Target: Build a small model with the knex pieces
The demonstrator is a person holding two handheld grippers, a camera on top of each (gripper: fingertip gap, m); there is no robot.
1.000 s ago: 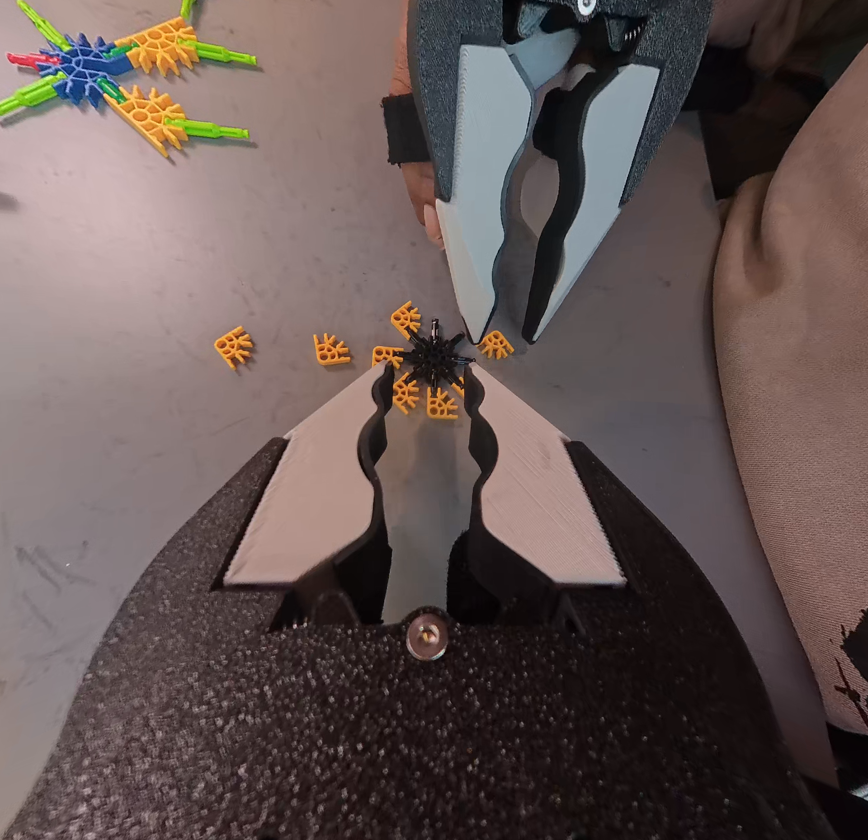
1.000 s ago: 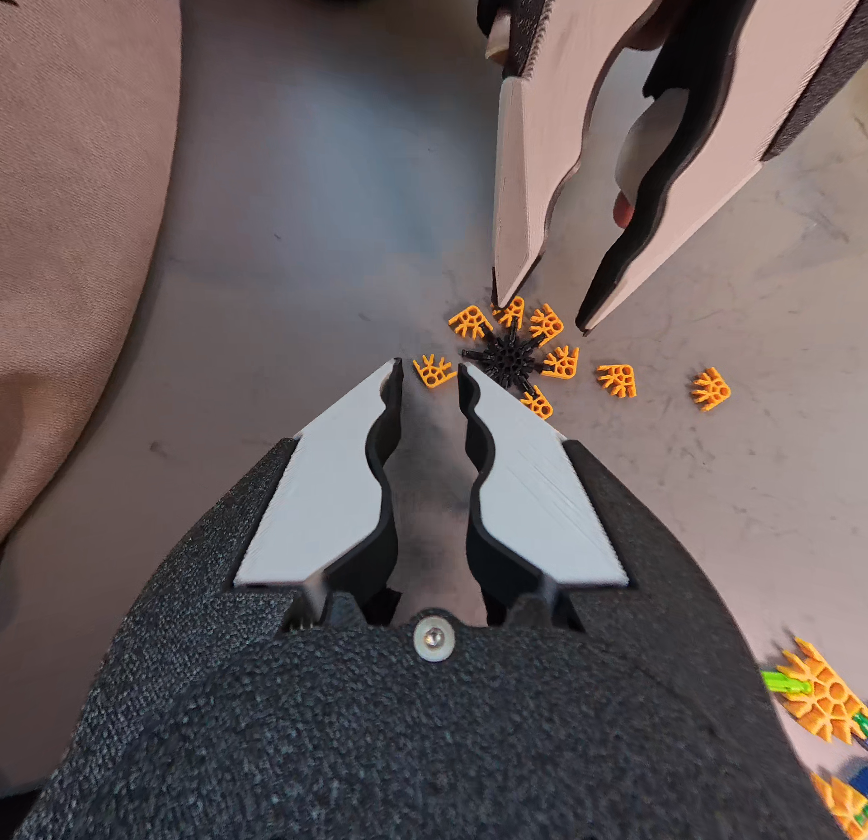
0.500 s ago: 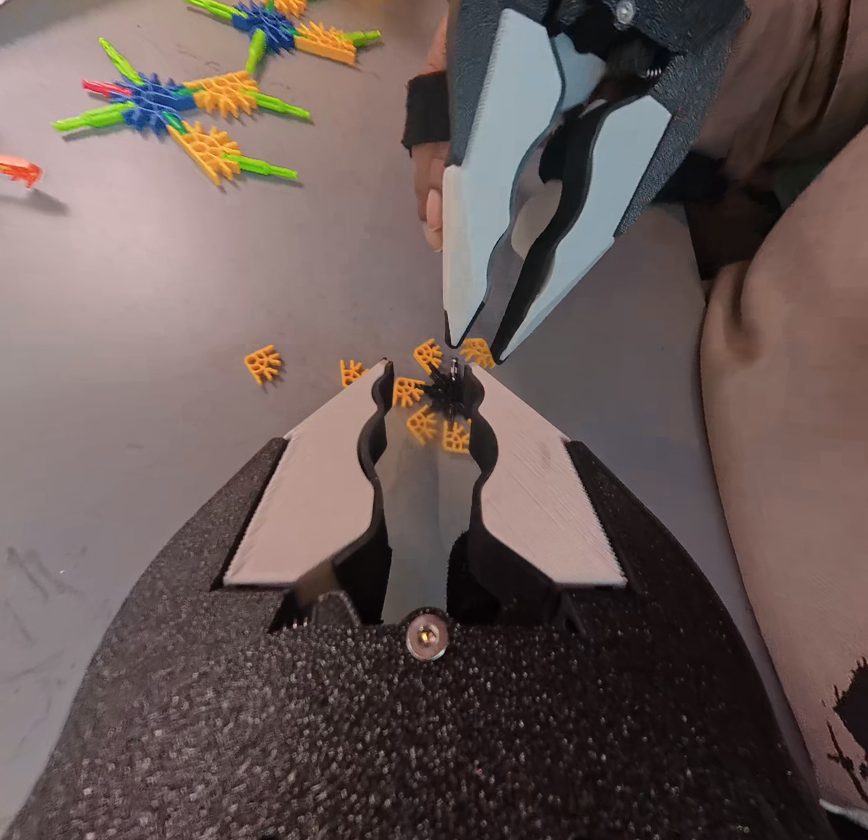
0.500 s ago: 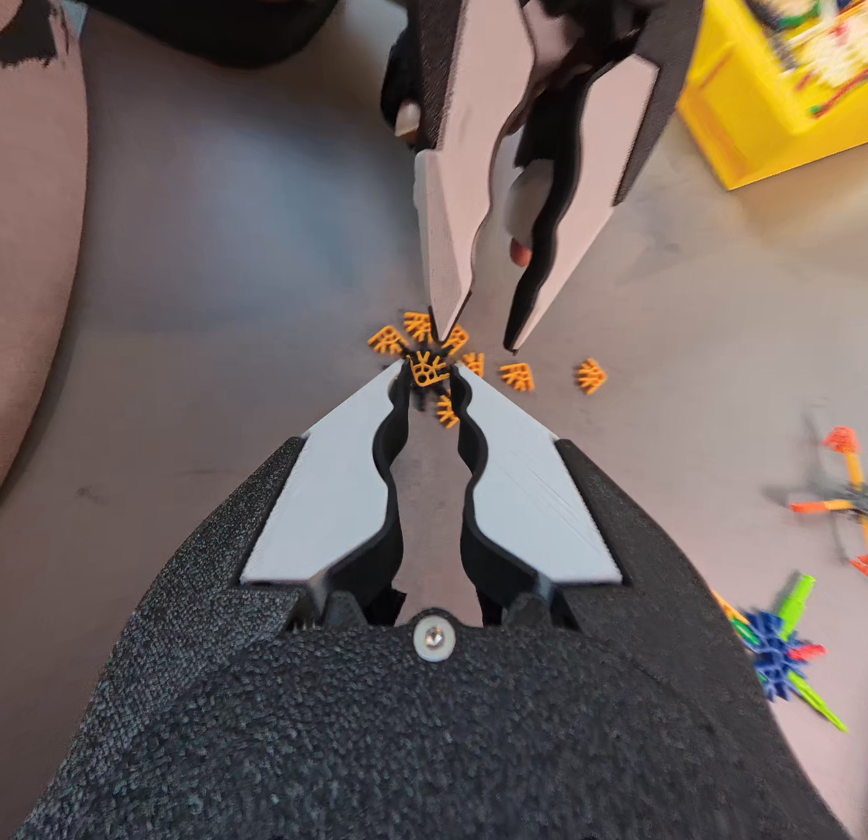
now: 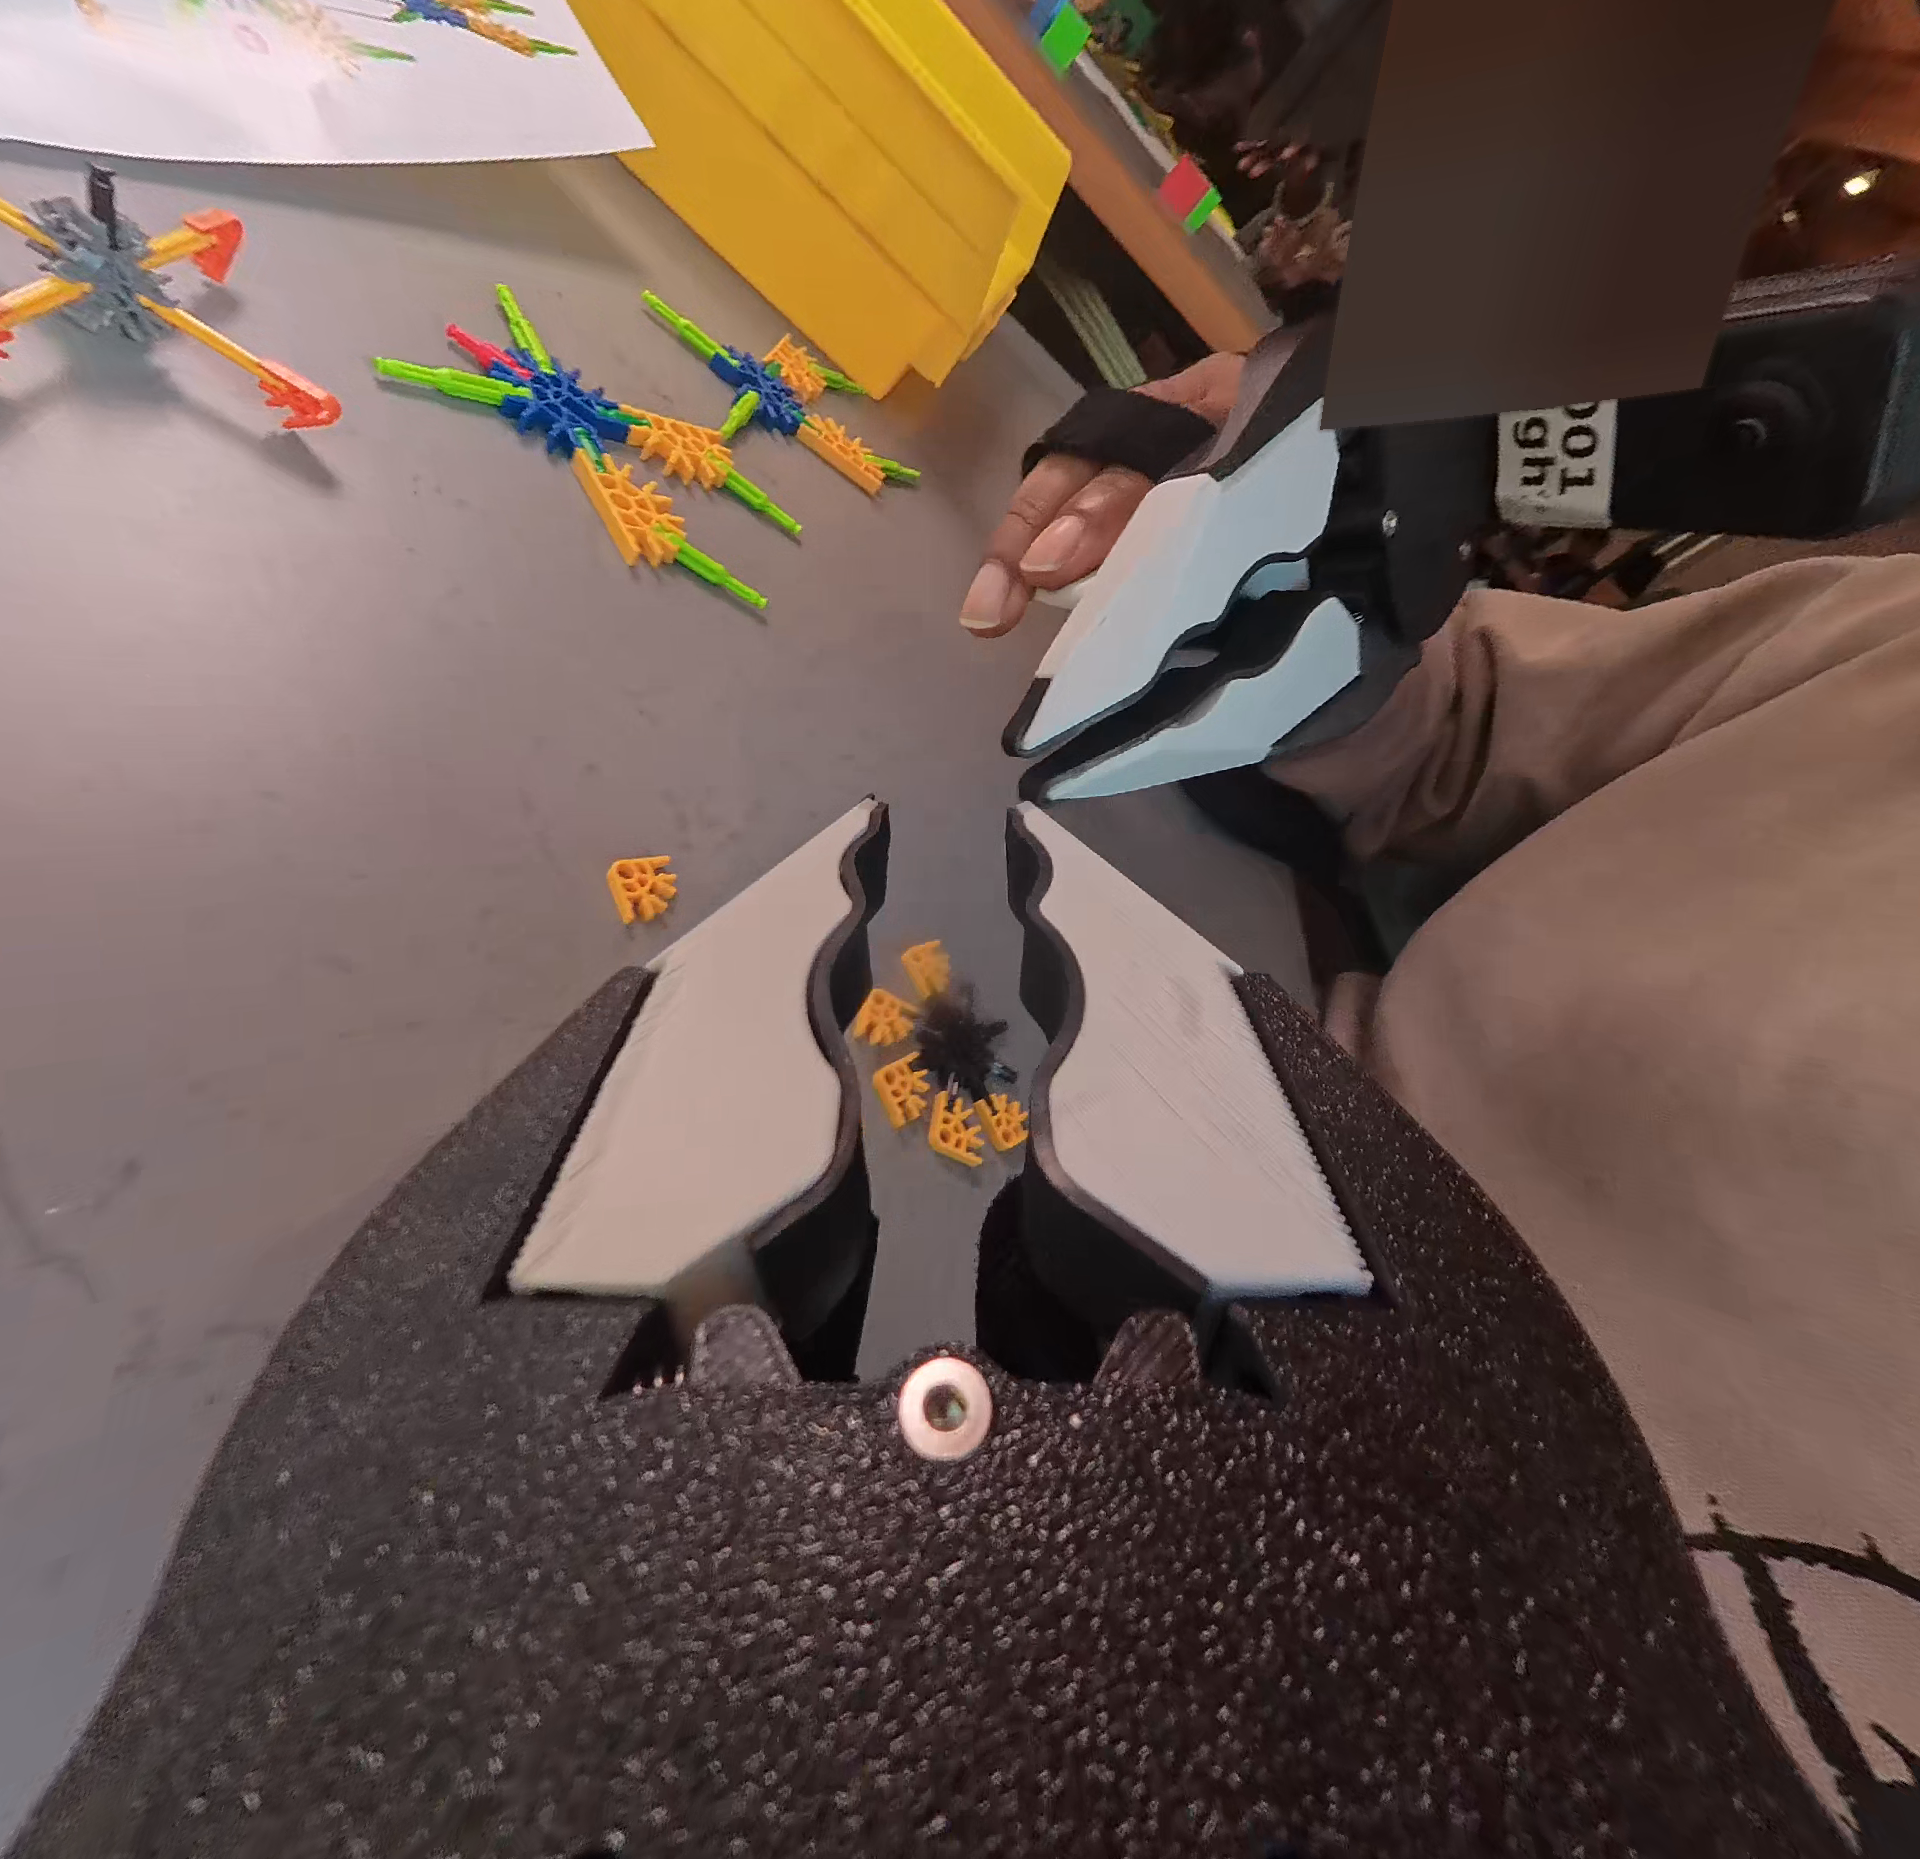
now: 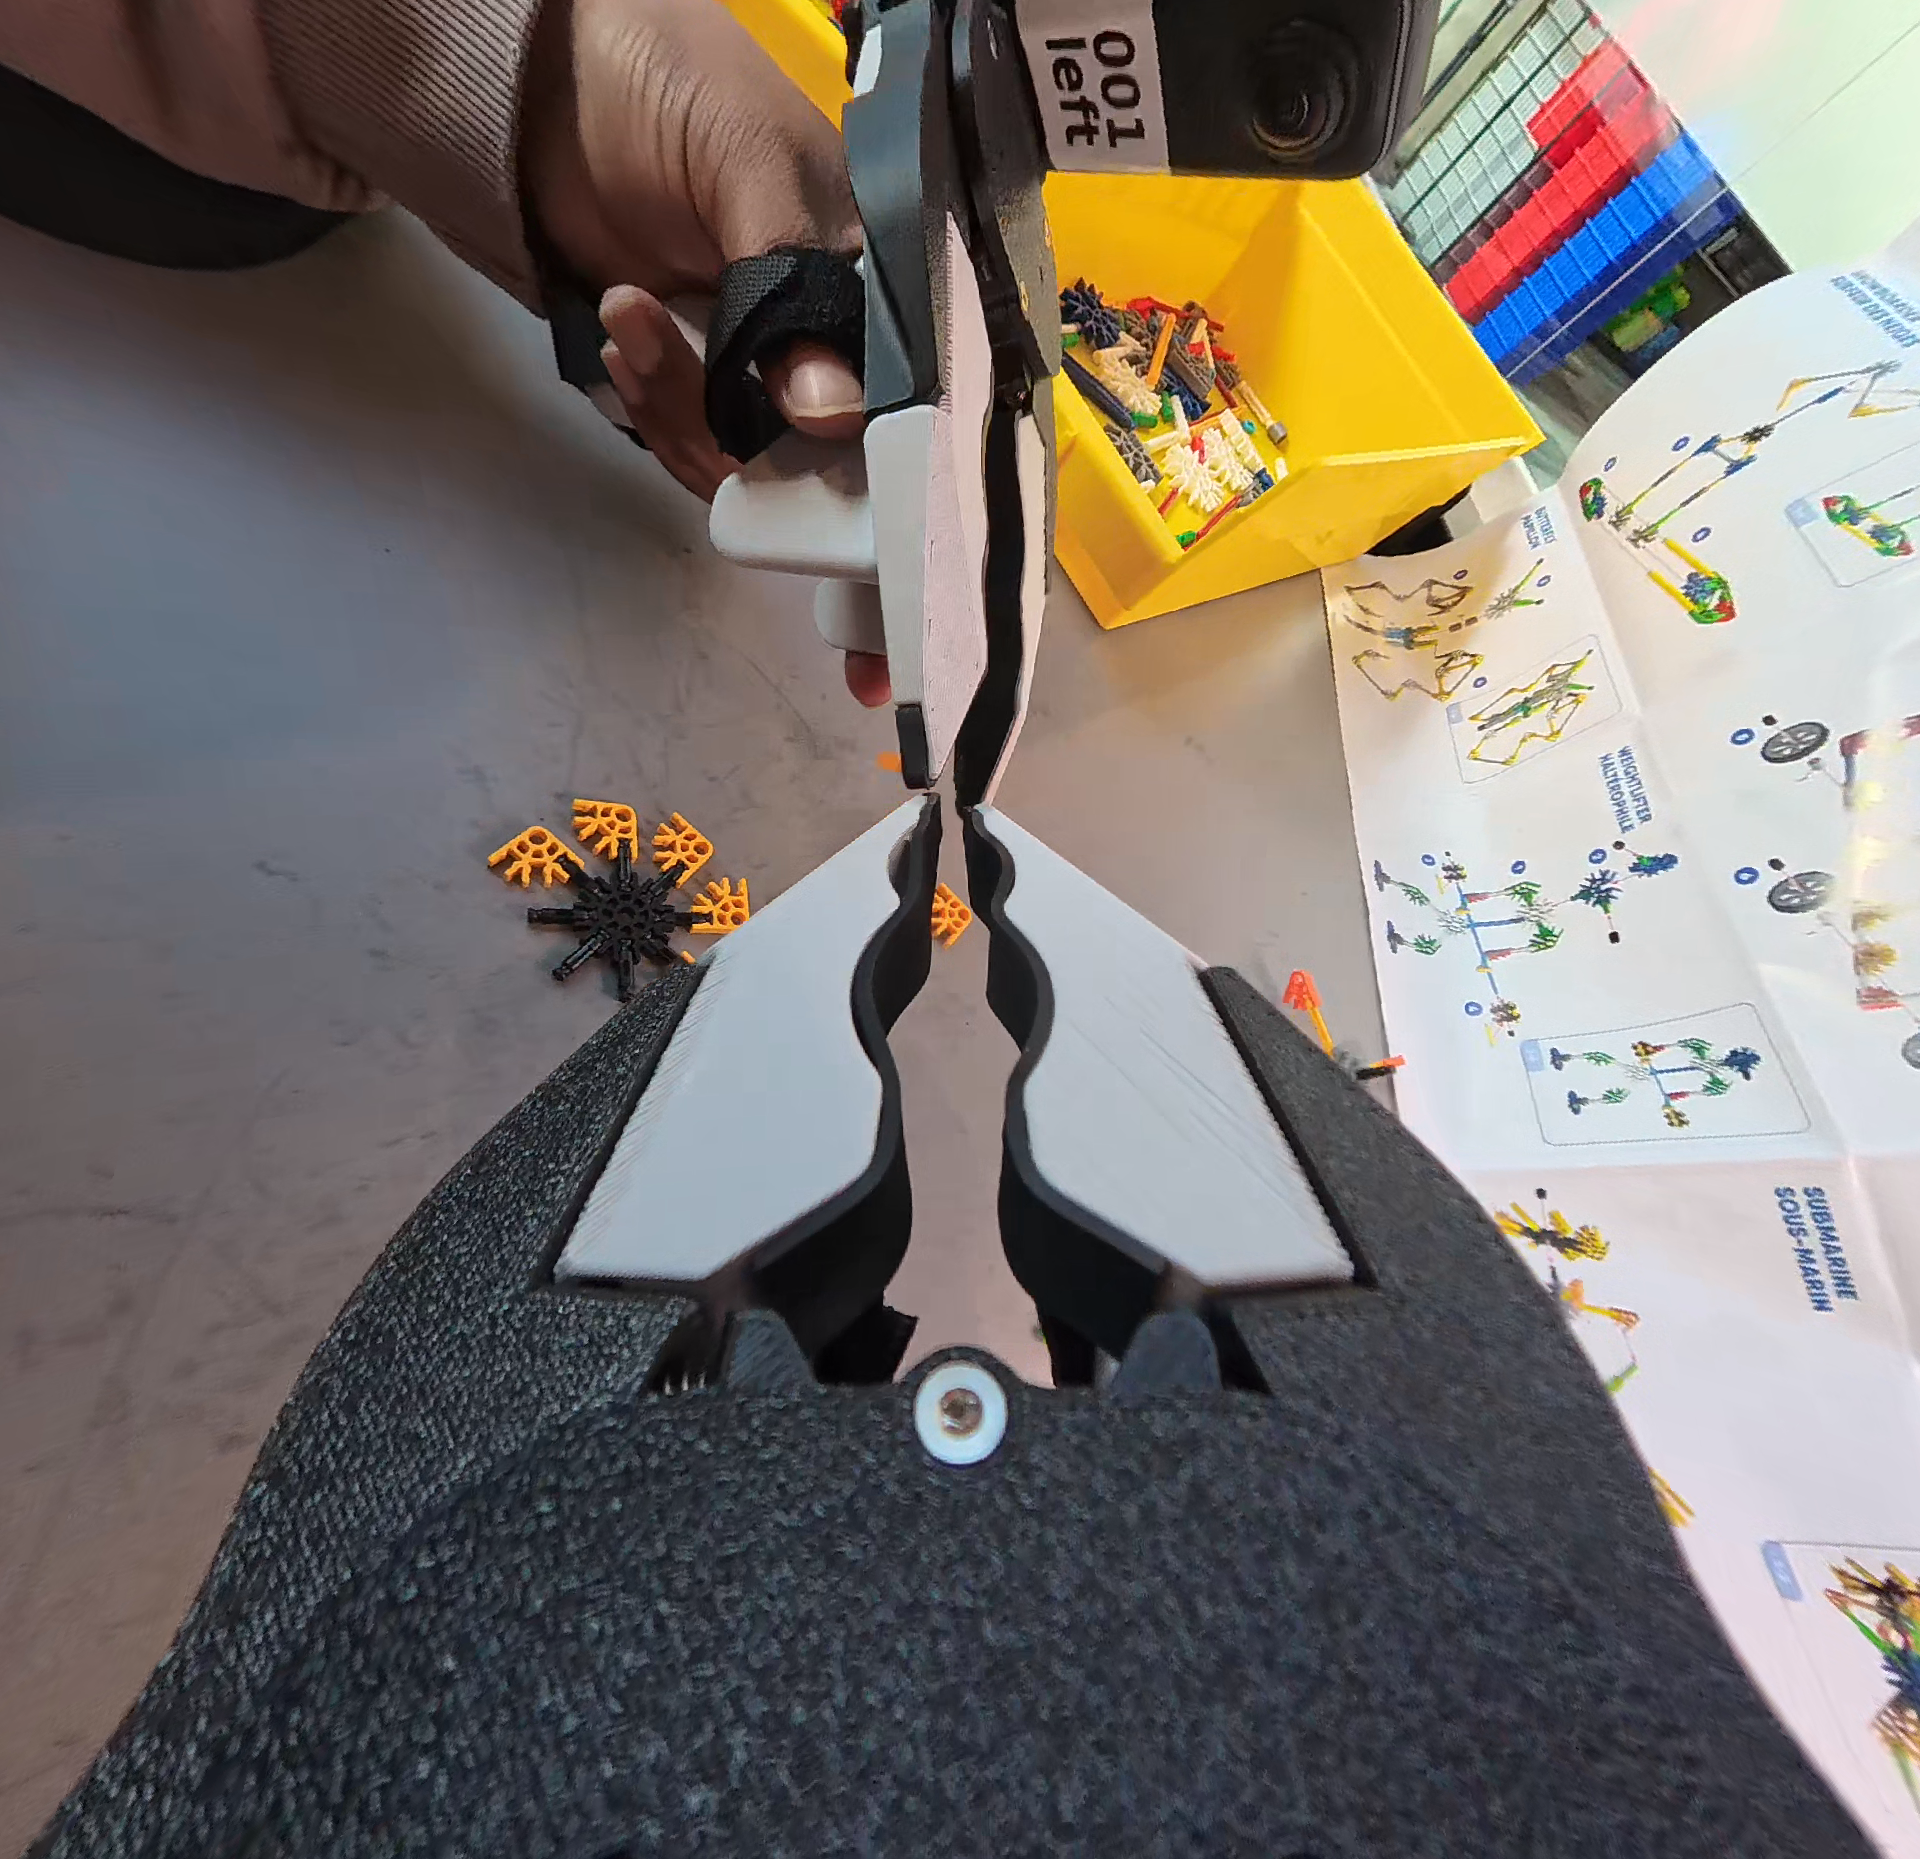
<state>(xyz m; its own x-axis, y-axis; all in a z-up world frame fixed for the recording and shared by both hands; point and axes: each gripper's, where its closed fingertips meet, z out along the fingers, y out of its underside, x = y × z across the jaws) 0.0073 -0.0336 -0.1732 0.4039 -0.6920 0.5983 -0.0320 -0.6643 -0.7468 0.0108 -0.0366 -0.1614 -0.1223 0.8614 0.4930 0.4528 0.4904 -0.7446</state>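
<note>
A black star connector (image 6: 623, 916) lies on the grey table (image 6: 260, 614) with several small orange connectors (image 6: 608, 824) fanned at its spokes. In the left wrist view it (image 5: 958, 1040) shows low between my left fingers, on the table beneath them. My left gripper (image 5: 948, 812) is open and empty above it. My right gripper (image 6: 950, 807) is almost closed with nothing between its tips, right of the star. One orange piece (image 6: 948, 916) lies under its fingers. The two grippers' tips nearly meet; the right gripper also shows in the left wrist view (image 5: 1034, 768).
A loose orange piece (image 5: 639, 887) lies left of my left fingers. Blue, green and orange star assemblies (image 5: 582, 422) and a grey hub with rods (image 5: 104, 261) lie farther left. A yellow parts bin (image 6: 1351, 386) and an instruction sheet (image 6: 1662, 822) sit behind. A person's sleeve (image 5: 1610, 978) lies on the right. Less than 4 cm separates the two grippers' tips. My left gripper's tips are some 8 centimetres from the black star connector (image 6: 623, 916). Seen from the left wrist view (image 5: 950, 1052) as well.
Both grippers have risen and tilted away from the star cluster. The left gripper moved forward over it. The right gripper's fingers closed and swung to the star's right.
</note>
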